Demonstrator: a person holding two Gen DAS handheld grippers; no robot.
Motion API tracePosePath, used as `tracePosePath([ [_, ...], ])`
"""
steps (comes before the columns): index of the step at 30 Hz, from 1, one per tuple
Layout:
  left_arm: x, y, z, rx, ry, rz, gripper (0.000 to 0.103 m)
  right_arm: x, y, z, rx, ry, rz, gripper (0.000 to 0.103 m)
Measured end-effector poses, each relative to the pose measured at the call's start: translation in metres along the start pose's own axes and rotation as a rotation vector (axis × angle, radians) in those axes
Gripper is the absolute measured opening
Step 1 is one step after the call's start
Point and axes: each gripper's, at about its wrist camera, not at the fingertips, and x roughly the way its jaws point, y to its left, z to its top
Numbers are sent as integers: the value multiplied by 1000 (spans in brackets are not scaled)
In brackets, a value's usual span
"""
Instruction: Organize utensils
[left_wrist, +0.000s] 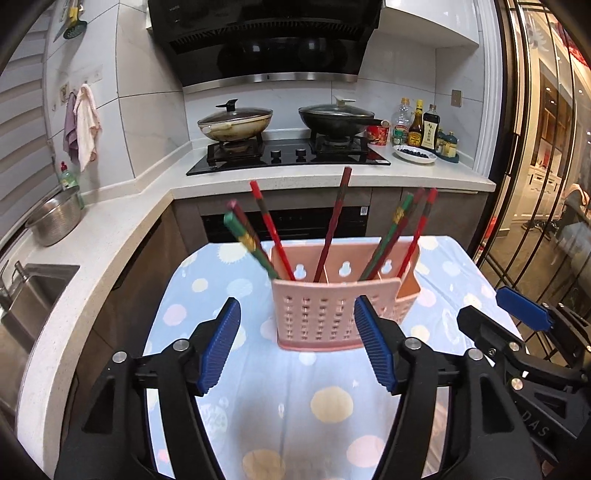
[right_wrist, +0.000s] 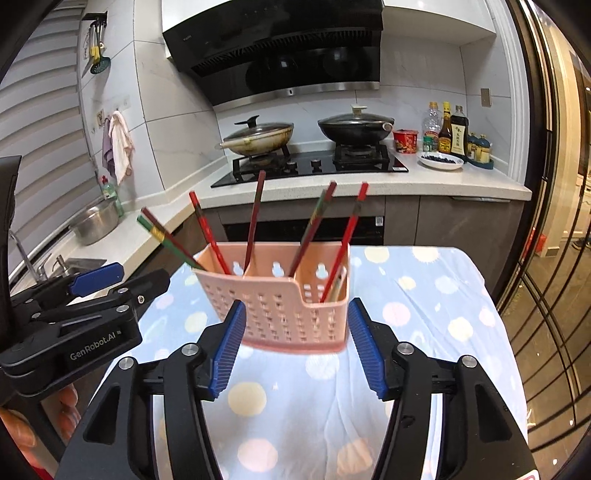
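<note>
**Chopsticks standing in the pink holder, both grippers apart and empty**

Chopsticks (left_wrist: 334, 225) stand in a pink perforated holder (left_wrist: 325, 314) on a table covered by a blue polka-dot cloth (left_wrist: 295, 387). In the left wrist view, the left gripper (left_wrist: 297, 349) is level and aimed at the holder from the near side. Its blue ribbed pads (left_wrist: 219, 350) are spread wide with nothing between them. The right pad overlaps the holder's front right corner in the picture; whether it touches cannot be told. The holder has dividers. Two blurred chopsticks, one green-tipped, and a red one lean out to the left of it. One dark red stick rises near the middle, and three more lean to the right. The right gripper (left_wrist: 491, 314) shows to the right of the holder, turned inward, its blue pad visible.

In the right wrist view, the right gripper (right_wrist: 297, 349) also faces the holder (right_wrist: 280, 310) from the near side, its fingers parted wide and holding nothing. The holder's front wall sits just beyond the pad tips, between them. The chopsticks (right_wrist: 255, 225) fan out the same way, and a pale utensil lies low in the right end compartment. The left gripper (right_wrist: 118, 282) lies to the left of the holder, seen side-on and angled toward it, with a gap between its fingers. Beyond the holder are a stove (right_wrist: 314, 166) with two lidded pans and a steel bowl (right_wrist: 94, 221).
</note>
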Motion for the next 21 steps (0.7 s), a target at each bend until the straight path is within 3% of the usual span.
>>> tracePosePath([
  [7,-18,-6,-32,0,19,18,77,-24,0,-36,-21,20,-51,63],
  [10,-24,-10,-45,6,17,35,88,-31,-1,-49,-18,32,-57,66],
  [18,-35,-16,-73,2,44,46,93,-44,-3,-73,-16,78,-85,68],
  [21,-36,-17,-81,5,60,57,93,-48,-3,-79,-15,79,-102,78],
])
